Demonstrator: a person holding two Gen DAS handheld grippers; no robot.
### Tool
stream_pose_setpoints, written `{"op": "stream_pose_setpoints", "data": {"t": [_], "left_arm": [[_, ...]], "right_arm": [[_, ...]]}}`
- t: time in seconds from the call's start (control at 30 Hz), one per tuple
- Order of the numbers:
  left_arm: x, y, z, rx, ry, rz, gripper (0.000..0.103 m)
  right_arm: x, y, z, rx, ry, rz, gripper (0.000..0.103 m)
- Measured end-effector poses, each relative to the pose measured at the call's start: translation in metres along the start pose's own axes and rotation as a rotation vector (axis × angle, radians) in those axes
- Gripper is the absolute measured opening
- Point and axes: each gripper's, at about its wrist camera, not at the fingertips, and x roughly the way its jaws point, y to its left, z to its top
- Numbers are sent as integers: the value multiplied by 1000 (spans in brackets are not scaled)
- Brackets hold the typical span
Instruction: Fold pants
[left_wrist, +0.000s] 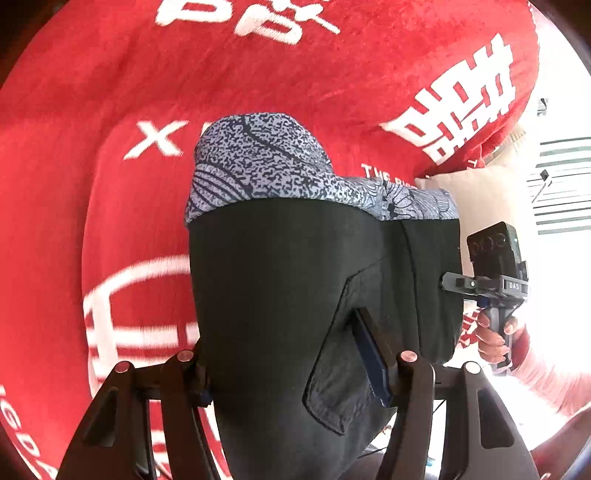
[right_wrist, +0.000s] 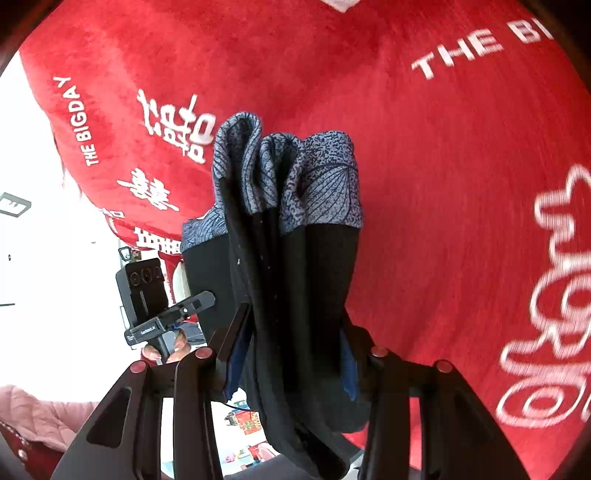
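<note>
Nearest us, both grippers were clamped on the pants (left_wrist: 295, 295): the left gripper (left_wrist: 295, 373) pinched a flat black panel by the pocket, the right gripper (right_wrist: 291, 354) squeezed a bunch of several layers, so the pants hung in the air between them, above the red blanket (left_wrist: 92, 92). We judged the fold to be midway, the pants doubled and lifted, and the next move would call for lowering them flat onto the blanket with edges lined up before letting go. The left gripper's near finger was hidden behind cloth, the pants' lower end ran out of view, and the bright room beyond was washed out.
</note>
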Motion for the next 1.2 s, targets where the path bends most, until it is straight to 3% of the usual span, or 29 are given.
{"op": "stream_pose_setpoints", "data": {"t": [0.2, 0.3, 0.37, 0.47, 0.53, 0.6, 0.7, 0.9, 1.1, 1.2], "left_arm": [[13, 15, -35, -15, 15, 34, 62], [32, 29, -49, -28, 26, 86, 63], [34, 33, -52, -31, 2, 111, 72], [33, 35, -52, -35, -17, 138, 78], [29, 34, -53, -26, -24, 203, 86], [23, 34, -56, -20, -34, 242, 86], [13, 32, -58, -31, -49, 320, 86], [-4, 16, -68, -31, -66, 503, 86], [-15, -13, -87, 18, -40, 568, 86], [-16, -31, -93, 33, -20, 575, 86]], "right_arm": [[19, -16, -37, 44, 9, -10, 46], [35, -28, -48, 40, 12, -66, 46], [43, -29, -50, 16, 4, -115, 49], [46, -28, -48, 3, -20, -153, 56], [48, -24, -48, -18, -22, -203, 60], [48, -22, -49, -23, -25, -246, 63], [47, -7, -50, -39, -37, -347, 66], [38, 20, -61, -45, -64, -682, 80], [32, 40, -86, -58, -43, -863, 81], [32, 57, -103, -57, -50, -885, 86]]}}
